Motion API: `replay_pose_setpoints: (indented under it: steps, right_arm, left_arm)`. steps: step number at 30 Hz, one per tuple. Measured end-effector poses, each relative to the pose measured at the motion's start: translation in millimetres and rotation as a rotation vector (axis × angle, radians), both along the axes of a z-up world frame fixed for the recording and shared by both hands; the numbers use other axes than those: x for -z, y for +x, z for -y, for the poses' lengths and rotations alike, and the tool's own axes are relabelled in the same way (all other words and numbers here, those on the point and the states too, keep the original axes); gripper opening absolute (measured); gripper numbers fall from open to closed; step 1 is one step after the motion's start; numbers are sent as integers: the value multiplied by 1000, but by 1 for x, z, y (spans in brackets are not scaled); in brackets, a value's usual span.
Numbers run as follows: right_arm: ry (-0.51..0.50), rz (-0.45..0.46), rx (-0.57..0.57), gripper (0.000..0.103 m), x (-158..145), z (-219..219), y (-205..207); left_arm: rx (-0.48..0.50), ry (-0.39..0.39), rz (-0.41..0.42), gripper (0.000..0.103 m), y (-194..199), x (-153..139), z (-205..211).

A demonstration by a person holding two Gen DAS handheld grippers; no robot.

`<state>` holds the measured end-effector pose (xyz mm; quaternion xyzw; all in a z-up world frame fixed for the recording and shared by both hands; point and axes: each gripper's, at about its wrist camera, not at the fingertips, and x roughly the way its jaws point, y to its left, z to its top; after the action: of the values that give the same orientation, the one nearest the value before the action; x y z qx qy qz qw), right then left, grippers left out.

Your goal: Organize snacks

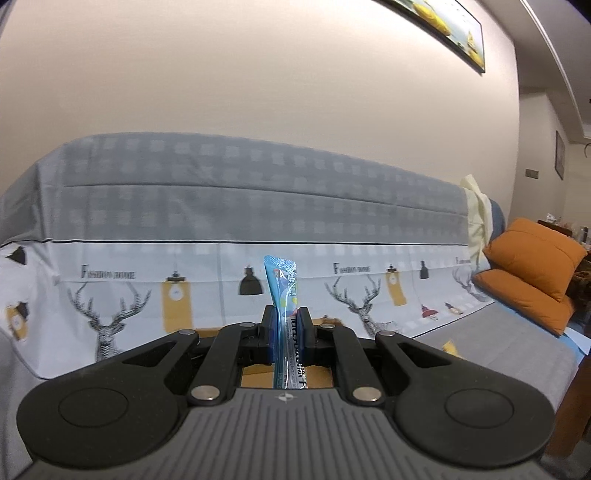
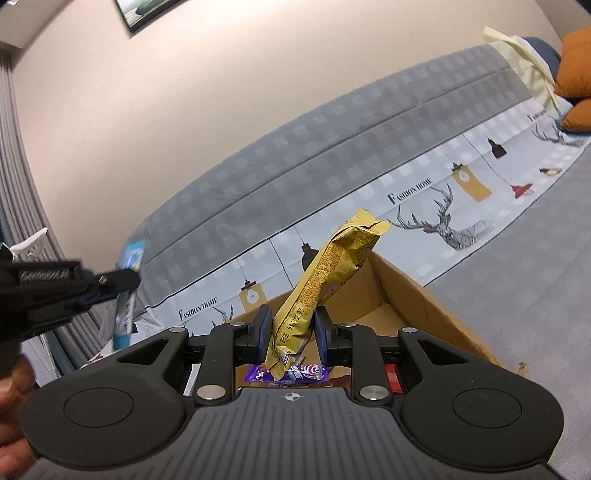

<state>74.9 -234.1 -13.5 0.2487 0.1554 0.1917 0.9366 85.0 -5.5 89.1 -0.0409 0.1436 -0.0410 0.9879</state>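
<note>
the left gripper (image 1: 285,325) is clenched on a slim blue snack sachet (image 1: 282,286), its two dark pads pressed flat against the packet's sides. the sachet stands nearly upright, its crimped top poking above the fingers and its lower end hanging down between the linkage arms. in the right wrist view the same gripper shows at the left edge, blurred, with the blue packet in its tip and a hand (image 2: 11,384) wrapped around the handle.

the right gripper (image 2: 291,325) grasps a yellow snack wrapper (image 2: 325,269) – a long, crinkled packet that leans up and to the right, its torn-looking top end above the near wall of an open cardboard box (image 2: 424,291). the pads press on the wrapper's lower part, where a printed date code shows. below it, inside the box, lies a purple candy wrapper (image 2: 295,373), and something red sits beside it, too hidden to name.

the box sits in front of a sofa (image 1: 258,192) draped in a grey checked cover with a white deer-and-lamp print band. orange cushions (image 1: 532,273) are piled at the sofa's far end, and a framed picture (image 1: 443,26) hangs on the pale wall above.
</note>
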Motion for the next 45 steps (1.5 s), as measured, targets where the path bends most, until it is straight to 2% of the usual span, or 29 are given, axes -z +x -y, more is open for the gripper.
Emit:
replay_pose_setpoints:
  steps: [13, 19, 20, 21, 23, 29, 31, 34, 36, 39, 42, 43, 45]
  right_arm:
    - [34, -21, -7, 27, 4, 6, 8]
    - [47, -48, -17, 29, 8, 8, 13]
    - [49, -67, -25, 32, 10, 7, 16]
    - [48, -77, -23, 45, 10, 7, 17]
    - [40, -78, -6, 58, 11, 7, 17]
    - [9, -83, 3, 73, 10, 2, 16]
    - [-12, -81, 6, 79, 8, 0, 13]
    - [-49, -83, 4, 94, 6, -5, 9]
    - [-73, -87, -7, 102, 4, -8, 4]
    - [-125, -92, -16, 103, 0, -17, -5]
    - [-189, -69, -20, 103, -8, -25, -19]
    - [-220, -58, -20, 103, -11, -29, -24]
    - [-291, -46, -20, 103, -17, -36, -31]
  left_arm:
    - [51, 10, -24, 11, 38, 9, 27]
    - [13, -8, -50, 14, 53, 14, 26]
    - [8, -14, -56, 23, 54, 13, 25]
    - [9, -25, -63, 35, 54, 13, 24]
    - [4, -35, -62, 43, 50, 12, 21]
    - [-29, -42, -89, 44, 19, 16, 7]
    - [-50, -56, -99, 49, 3, 19, 0]
    - [-80, -64, -103, 74, -28, 25, -10]
    - [-90, -51, -107, 85, -48, 31, -14]
    - [-98, -9, -126, 87, -72, 43, -18]
    - [-128, 72, -136, 94, -89, 54, -17]
    - [-136, 78, -137, 94, -92, 57, -18]
    - [-136, 38, -166, 95, -96, 64, -24]
